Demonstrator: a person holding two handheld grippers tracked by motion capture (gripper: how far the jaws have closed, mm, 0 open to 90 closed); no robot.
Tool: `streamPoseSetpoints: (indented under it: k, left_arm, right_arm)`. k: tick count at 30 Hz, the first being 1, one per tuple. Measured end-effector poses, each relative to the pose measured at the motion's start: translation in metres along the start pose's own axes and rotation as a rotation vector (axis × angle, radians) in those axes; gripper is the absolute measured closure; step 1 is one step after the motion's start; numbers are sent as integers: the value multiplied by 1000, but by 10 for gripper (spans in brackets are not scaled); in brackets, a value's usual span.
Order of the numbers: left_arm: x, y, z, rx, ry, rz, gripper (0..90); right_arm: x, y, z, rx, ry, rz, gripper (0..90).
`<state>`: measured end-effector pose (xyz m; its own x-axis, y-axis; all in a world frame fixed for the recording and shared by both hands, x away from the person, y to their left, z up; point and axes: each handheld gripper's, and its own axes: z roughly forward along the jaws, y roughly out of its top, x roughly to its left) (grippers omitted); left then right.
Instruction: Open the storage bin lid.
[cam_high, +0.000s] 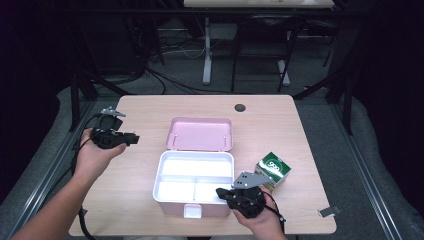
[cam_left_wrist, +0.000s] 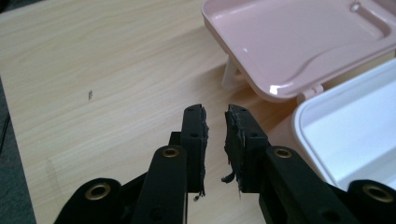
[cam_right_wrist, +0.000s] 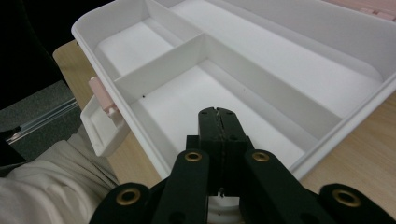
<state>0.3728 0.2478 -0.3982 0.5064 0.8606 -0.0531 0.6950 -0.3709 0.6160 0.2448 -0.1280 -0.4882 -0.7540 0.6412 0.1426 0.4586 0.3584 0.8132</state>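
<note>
High view: the pink storage box (cam_high: 194, 186) sits open mid-counter (cam_high: 150, 110), lid (cam_high: 200, 134) back. We judge it light, rigid, slippery plastic; take hold at a wall or the front latch (cam_high: 192, 210). Right gripper (cam_high: 223, 193), clenched and empty, hovers at its near right corner; left gripper (cam_high: 135, 138), slightly parted, holds nothing.

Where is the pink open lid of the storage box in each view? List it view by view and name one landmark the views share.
High view: the pink lid lies open, flat at table centre, behind the white tray.
Left gripper view: the pink lid sits top right, beyond the parted jaws.
Right gripper view: a pink strip at the top right edge, probably the lid.
Shared landmark: the white tray.
</note>
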Motion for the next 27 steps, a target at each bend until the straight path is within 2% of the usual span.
streamPoseSetpoints:
  k: [14, 22, 24, 27]
  left_arm:
    - [-18, 0, 6, 208, -77, 148, 682]
    - [-35, 6, 4, 262, -114, 256, 671]
    - [-40, 8, 5, 283, -112, 303, 671]
    - [-50, 10, 6, 299, -133, 358, 671]
  right_arm:
    - [0, 0, 0, 0, 3, 0, 900]
    - [-1, 0, 0, -1, 6, 2, 900]
    - [-1, 0, 0, -2, 6, 1, 900]
    - [-1, 0, 0, 0, 5, 1, 900]
